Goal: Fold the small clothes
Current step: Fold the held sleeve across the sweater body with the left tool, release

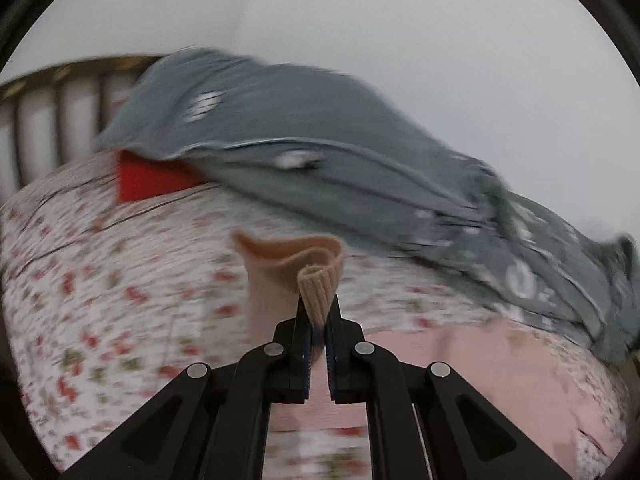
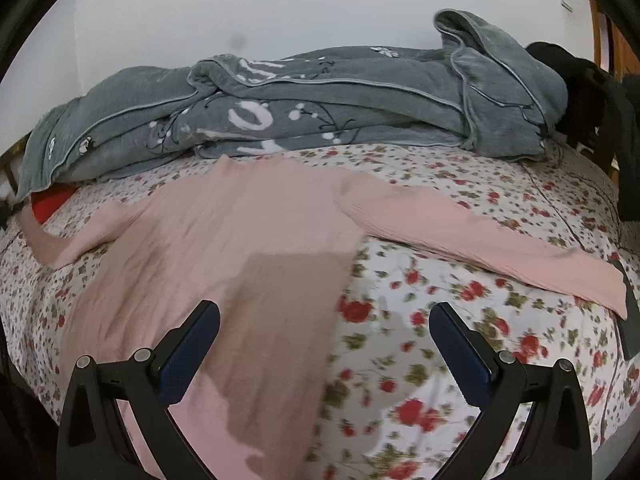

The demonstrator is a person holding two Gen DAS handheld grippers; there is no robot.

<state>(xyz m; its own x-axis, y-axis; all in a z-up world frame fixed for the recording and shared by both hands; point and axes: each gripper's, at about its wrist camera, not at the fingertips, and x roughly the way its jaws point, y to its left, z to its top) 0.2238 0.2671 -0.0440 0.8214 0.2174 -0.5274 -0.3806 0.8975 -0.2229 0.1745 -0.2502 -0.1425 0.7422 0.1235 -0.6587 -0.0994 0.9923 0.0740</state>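
My left gripper (image 1: 318, 312) is clamped on the ribbed cuff (image 1: 318, 286) of the pink top (image 2: 224, 240), lifting that sleeve to fold it inward. The top lies spread mid-bed (image 2: 460, 360), below the grey blanket (image 2: 320, 108); my right gripper (image 2: 324, 338) hangs wide apart over its hem edge, holding nothing

Hand-held gripper states, left and right

Left hand-held gripper (image 1: 318, 312): black linkage arms rise from the lower edge of the frame and converge at lower centre; jaws closed, with a ribbed cuff of the pink top (image 1: 320, 280) pinched between the pads, the unit pitched downward. Right hand-held gripper (image 2: 324, 320): jaws spread wide, one blue-padded finger (image 2: 188, 356) at lower left, the other at lower right; nothing lies between the pads, and the unit points downward.
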